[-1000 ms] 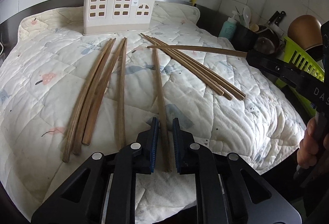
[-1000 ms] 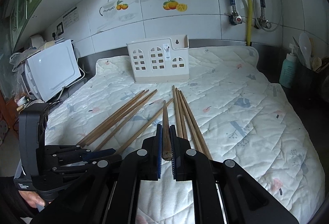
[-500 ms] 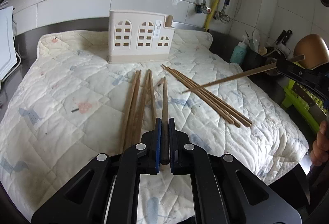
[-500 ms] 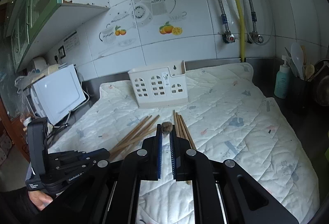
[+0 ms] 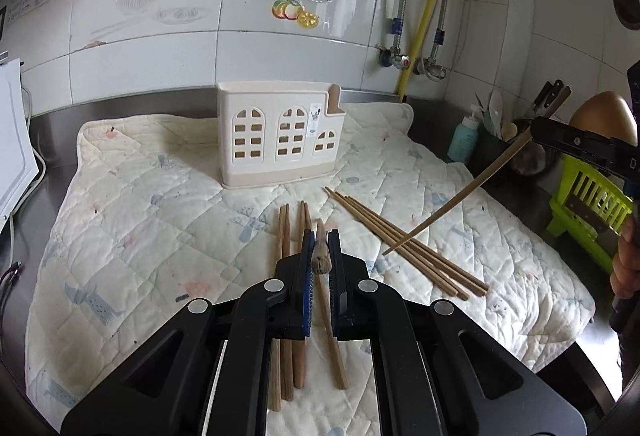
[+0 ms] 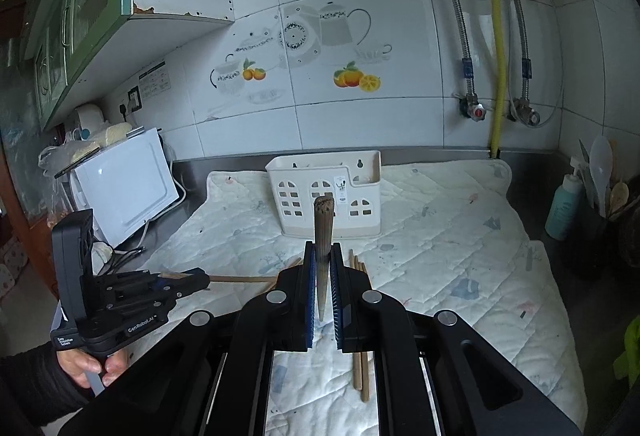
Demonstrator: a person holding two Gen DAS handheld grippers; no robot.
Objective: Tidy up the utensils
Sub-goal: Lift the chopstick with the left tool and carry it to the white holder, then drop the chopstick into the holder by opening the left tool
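Observation:
Each gripper is shut on one wooden chopstick and holds it in the air. My left gripper (image 5: 320, 256) grips a chopstick (image 5: 321, 256) that points toward the camera. My right gripper (image 6: 323, 268) grips a chopstick (image 6: 322, 232) tilted up toward the camera; it also shows in the left wrist view (image 5: 460, 199). The cream utensil holder (image 5: 280, 139) with window cut-outs stands upright at the back of the quilted mat (image 5: 140, 203). Several loose chopsticks lie on the mat in two groups (image 5: 286, 236) (image 5: 404, 240). The left gripper also shows in the right wrist view (image 6: 192, 282).
A white appliance (image 6: 124, 187) stands at the left of the counter. A teal bottle (image 5: 462, 135), a dark pot of utensils (image 5: 516, 131) and a green basket (image 5: 588, 203) stand at the right. The tiled wall with pipes (image 6: 496, 75) is behind the holder.
Both grippers have risen from the mat, each carrying its chopstick. The held chopsticks have tilted upward and both views now look higher up the wall.

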